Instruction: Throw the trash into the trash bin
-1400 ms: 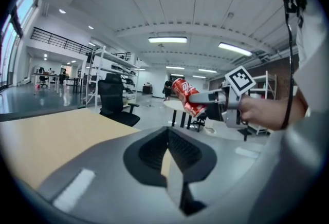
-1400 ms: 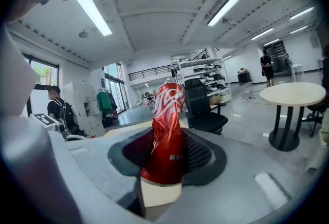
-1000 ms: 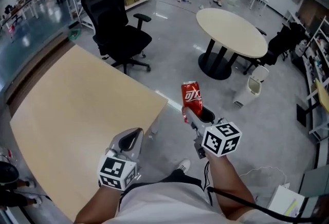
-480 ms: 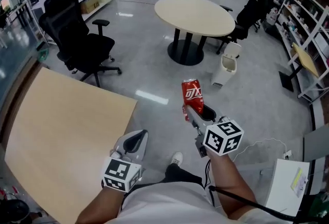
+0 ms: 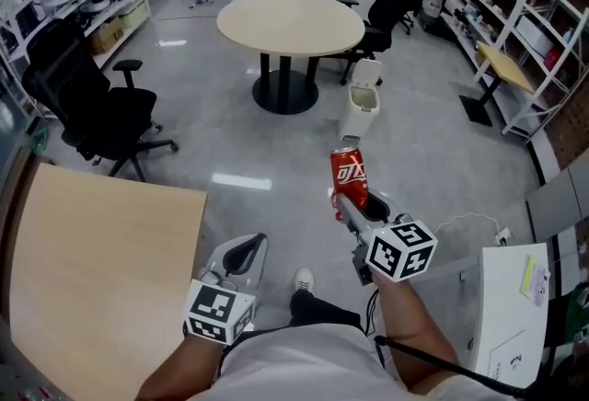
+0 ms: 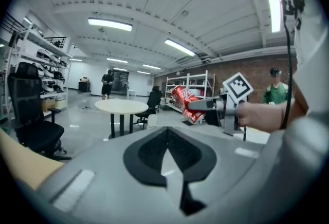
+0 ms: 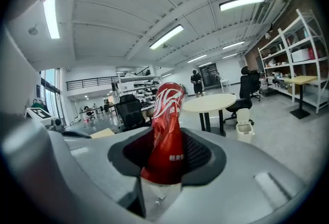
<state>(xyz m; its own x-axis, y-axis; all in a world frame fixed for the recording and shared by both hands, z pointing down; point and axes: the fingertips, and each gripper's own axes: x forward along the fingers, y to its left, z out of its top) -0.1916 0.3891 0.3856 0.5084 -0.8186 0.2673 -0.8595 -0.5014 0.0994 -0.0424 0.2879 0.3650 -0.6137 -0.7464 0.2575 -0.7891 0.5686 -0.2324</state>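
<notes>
Right gripper [image 7: 165,166]: fingers pinching the lower half of a crushed red can [image 7: 167,130], dark pads on both sides. The top half stands clear above the tips. The grip looks firm, with no tilt between the pads.

Left gripper [image 6: 169,159]: fingers pressed together, nothing between them.

The can [image 5: 350,180] is in the air over bare floor, not near anything. The white trash bin [image 5: 360,110] sits on the floor just beside the round table [image 5: 290,20], well apart from the can. In the head view it's almost straight ahead along the right gripper's line.

Step in hand, my read: carrying the can to the bin, drop not yet started.
- Hold the pinch as is. The can is dented and light, so squeezing harder only deforms it more.
- Close in until the can is over the bin mouth, then spread the fingers. Don't toss it from here.
- I can't tell if the lid is open. The left gripper [image 5: 241,254] is free to tip it if needed.

Pose: both grippers are out in front of the torso, side by side, pointing forward and slightly down. The right forearm reaches further ahead. The left gripper hangs by the edge of the wooden desk [image 5: 92,270].
</notes>
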